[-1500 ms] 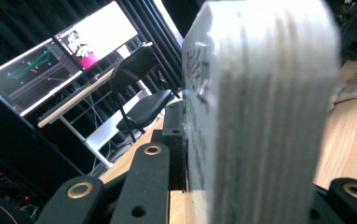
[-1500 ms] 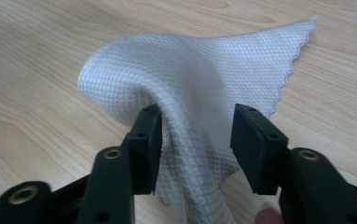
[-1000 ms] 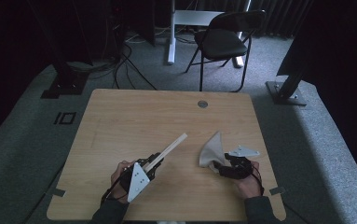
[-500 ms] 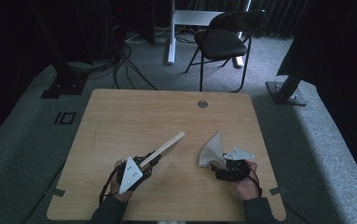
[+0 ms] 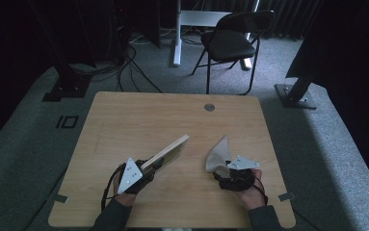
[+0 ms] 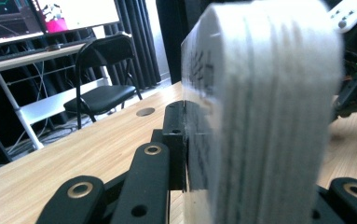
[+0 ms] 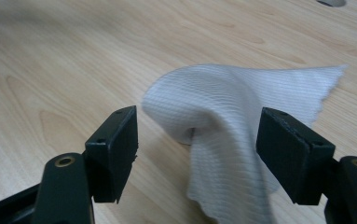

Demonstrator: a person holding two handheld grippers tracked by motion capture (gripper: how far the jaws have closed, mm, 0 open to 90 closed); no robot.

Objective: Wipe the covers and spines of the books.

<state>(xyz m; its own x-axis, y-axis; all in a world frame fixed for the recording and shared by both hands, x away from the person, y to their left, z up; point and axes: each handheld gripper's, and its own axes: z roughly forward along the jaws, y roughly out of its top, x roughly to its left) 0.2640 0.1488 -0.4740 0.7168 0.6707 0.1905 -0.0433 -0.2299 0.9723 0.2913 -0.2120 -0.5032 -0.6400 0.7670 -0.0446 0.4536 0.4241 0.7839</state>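
A pale plywood board slants up and away over the wooden table, and my left gripper is shut on its near end. In the left gripper view the board's layered edge looms close and blurred, with one black pad pressed against its side. A white ribbed cloth stands in a peak on the table at the right. My right gripper sits low behind it. Its jaws have just been opening. The cloth lies between the open right gripper pads, not pinched.
A round cable hole sits near the table's far edge. Beyond the table a black folding chair stands on grey carpet beside a white desk leg. Stand bases and cables lie on the floor.
The left hand has rolled a little, so its grey plate shows smaller and flatter. Board and cloth stay about where they were.
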